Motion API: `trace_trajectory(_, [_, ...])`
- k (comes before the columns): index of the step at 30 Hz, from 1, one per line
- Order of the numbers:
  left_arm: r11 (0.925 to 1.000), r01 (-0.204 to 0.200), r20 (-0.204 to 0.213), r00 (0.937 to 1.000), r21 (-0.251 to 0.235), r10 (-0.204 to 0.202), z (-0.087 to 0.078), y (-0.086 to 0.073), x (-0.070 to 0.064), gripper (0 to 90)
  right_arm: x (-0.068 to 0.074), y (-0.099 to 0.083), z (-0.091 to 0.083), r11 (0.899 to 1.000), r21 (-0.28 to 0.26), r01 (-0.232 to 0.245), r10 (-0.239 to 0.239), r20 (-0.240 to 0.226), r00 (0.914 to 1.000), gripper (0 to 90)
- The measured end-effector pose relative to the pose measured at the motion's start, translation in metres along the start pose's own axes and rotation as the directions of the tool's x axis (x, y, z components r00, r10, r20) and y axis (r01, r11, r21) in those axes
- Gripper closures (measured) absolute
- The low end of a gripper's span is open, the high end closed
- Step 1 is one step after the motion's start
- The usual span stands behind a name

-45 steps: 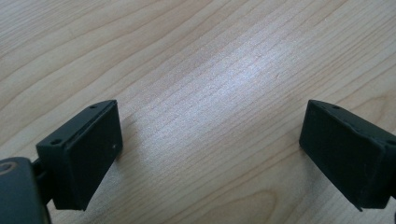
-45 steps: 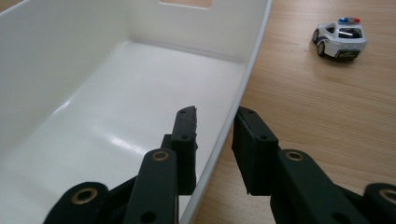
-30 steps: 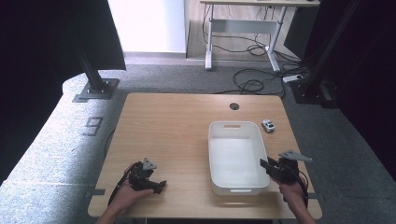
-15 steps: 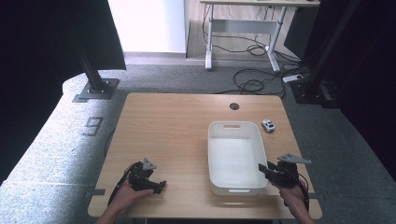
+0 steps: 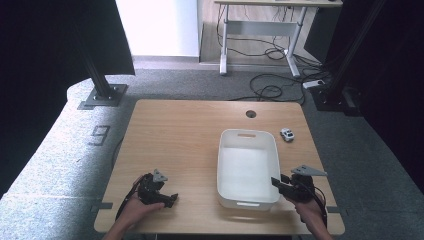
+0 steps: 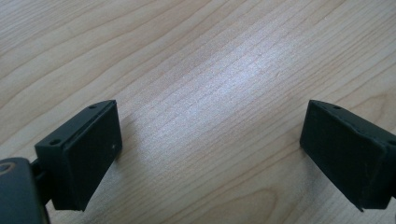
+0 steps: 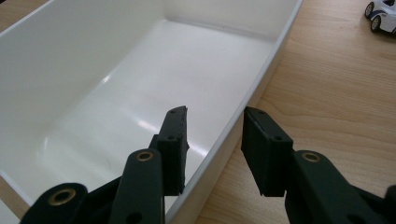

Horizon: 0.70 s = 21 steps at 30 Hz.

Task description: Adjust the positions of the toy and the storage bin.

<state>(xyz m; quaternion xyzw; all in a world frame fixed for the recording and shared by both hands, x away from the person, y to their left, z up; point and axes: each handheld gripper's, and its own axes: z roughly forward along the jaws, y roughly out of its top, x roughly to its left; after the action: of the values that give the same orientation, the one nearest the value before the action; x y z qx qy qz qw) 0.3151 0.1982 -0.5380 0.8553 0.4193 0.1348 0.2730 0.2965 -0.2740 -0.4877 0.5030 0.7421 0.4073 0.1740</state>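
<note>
A white plastic bin (image 5: 247, 167) stands empty on the right half of the wooden table (image 5: 175, 135). My right gripper (image 5: 275, 182) is at the bin's near right corner. In the right gripper view my right gripper (image 7: 215, 114) is open and straddles the bin's right wall (image 7: 261, 79), one jaw inside and one outside, with a gap on both sides. A small white toy car (image 5: 287, 134) sits on the table past the bin's far right corner, and the same car (image 7: 383, 14) appears at the top right. My left gripper (image 5: 170, 199) rests open near the front left edge, and my left gripper (image 6: 212, 109) has bare wood between its jaws.
A round cable hole (image 5: 251, 114) lies near the table's far edge. A person's hands reach in from the near edge. Beyond the table are grey carpet, black stand bases (image 5: 102, 95) and floor cables (image 5: 270, 90).
My right gripper has shifted slightly left, closer onto the bin's right wall. The left gripper has stayed put.
</note>
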Motion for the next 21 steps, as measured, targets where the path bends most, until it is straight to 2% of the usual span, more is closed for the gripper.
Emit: trace_trajectory(21, [1.0,0.002,0.0,1.0,0.0,-0.002,0.0,0.0,0.0,5.5,0.012,0.004,0.01,1.0,-0.006,0.02,-0.02,0.006,0.9998,60.9])
